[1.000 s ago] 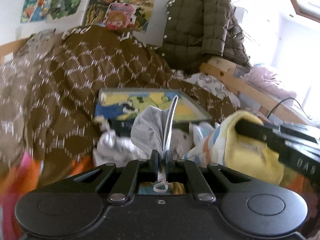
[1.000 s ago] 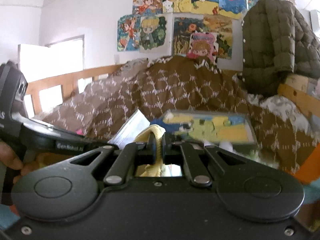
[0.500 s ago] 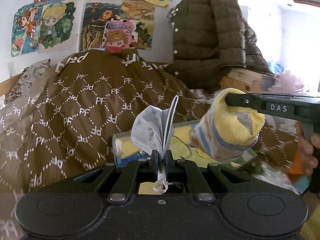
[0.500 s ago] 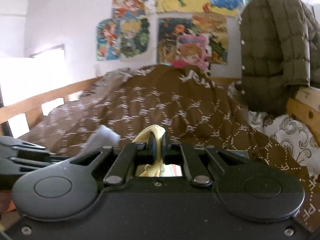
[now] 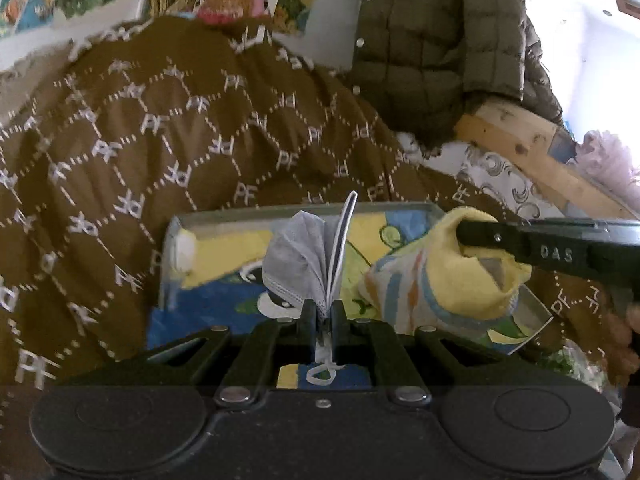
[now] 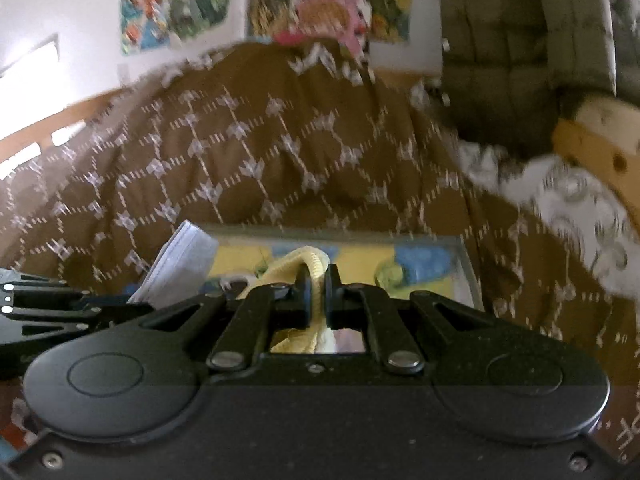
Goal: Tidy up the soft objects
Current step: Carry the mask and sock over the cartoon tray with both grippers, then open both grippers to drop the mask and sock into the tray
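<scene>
My left gripper [image 5: 323, 307] is shut on a grey face mask [image 5: 302, 265] that stands up fanned between its fingers, its ear loop hanging below. To its right a yellow sock with blue and orange stripes [image 5: 448, 280] hangs from my right gripper [image 5: 464, 236], which reaches in from the right edge. In the right wrist view my right gripper [image 6: 316, 280] is shut on the sock's yellow cuff [image 6: 304, 266], and the mask [image 6: 180, 268] shows at lower left. Both items hang above a shallow box with a colourful cartoon bottom [image 5: 224, 264] lying on the bed.
A brown quilt with a white PF pattern [image 5: 168, 136] fills the bed behind the box [image 6: 428, 268]. A dark green puffer jacket [image 5: 432, 40] hangs over a wooden bed rail [image 5: 532, 148] at right. Cartoon posters [image 6: 176, 4] cover the wall.
Both grippers have swung across the bed with their items still held. The sock now hangs over the box's right side, the mask over its middle, and the box looks larger and nearer.
</scene>
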The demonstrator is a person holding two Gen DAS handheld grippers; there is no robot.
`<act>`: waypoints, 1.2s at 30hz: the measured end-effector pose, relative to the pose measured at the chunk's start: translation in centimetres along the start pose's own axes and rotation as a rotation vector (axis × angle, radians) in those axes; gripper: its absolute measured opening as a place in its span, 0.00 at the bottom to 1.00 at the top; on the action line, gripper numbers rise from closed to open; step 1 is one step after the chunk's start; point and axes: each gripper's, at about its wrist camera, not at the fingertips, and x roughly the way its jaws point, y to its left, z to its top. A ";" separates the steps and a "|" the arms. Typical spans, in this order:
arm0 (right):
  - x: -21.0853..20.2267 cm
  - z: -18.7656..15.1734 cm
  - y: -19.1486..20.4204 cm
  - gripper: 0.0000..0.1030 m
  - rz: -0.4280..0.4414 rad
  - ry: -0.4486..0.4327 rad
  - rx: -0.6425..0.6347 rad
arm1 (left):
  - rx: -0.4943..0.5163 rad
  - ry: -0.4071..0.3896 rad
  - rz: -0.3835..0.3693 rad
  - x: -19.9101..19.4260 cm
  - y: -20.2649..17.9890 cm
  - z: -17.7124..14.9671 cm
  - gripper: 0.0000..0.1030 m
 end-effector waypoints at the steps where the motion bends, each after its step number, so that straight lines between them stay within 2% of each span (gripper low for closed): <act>1: 0.2 -0.4 -0.4 0.02 -0.003 0.010 0.000 | -0.002 0.012 -0.002 0.5 -0.1 -0.2 0.06; 4: 1.3 -1.1 -0.9 0.03 -0.012 0.051 -0.001 | -0.004 0.052 -0.012 1.9 -0.6 -0.8 0.06; 10: 0.7 -3.3 -2.1 0.04 -0.068 0.113 -0.041 | 0.001 0.129 -0.031 4.1 -1.6 -1.4 0.07; 14: 1.7 -3.7 -3.9 0.05 -0.133 0.152 -0.028 | 0.012 0.144 -0.040 4.4 -1.9 -1.4 0.12; 19: 1.0 -3.7 -5.3 0.10 -0.141 0.154 0.007 | -0.015 0.162 -0.045 4.4 -2.0 -1.4 0.17; 25: -1.5 -3.5 -5.5 0.33 -0.123 0.114 0.006 | -0.003 0.147 -0.044 3.2 -3.0 -1.3 0.21; 28: -3.4 -3.2 -5.3 0.44 -0.115 0.077 -0.002 | -0.006 0.125 -0.043 2.1 -3.6 -1.1 0.35; 30: -4.9 -2.9 -5.1 0.52 -0.114 0.047 0.002 | -0.010 0.103 -0.033 1.2 -4.0 -1.0 0.41; 34: -8.2 -1.9 -5.1 0.64 -0.107 -0.023 0.012 | -0.026 0.023 -0.015 -1.2 -4.7 -0.4 0.61; 36: -9.8 -1.5 -5.0 0.75 -0.102 -0.062 0.016 | -0.020 -0.024 0.001 -2.7 -5.1 -0.2 0.68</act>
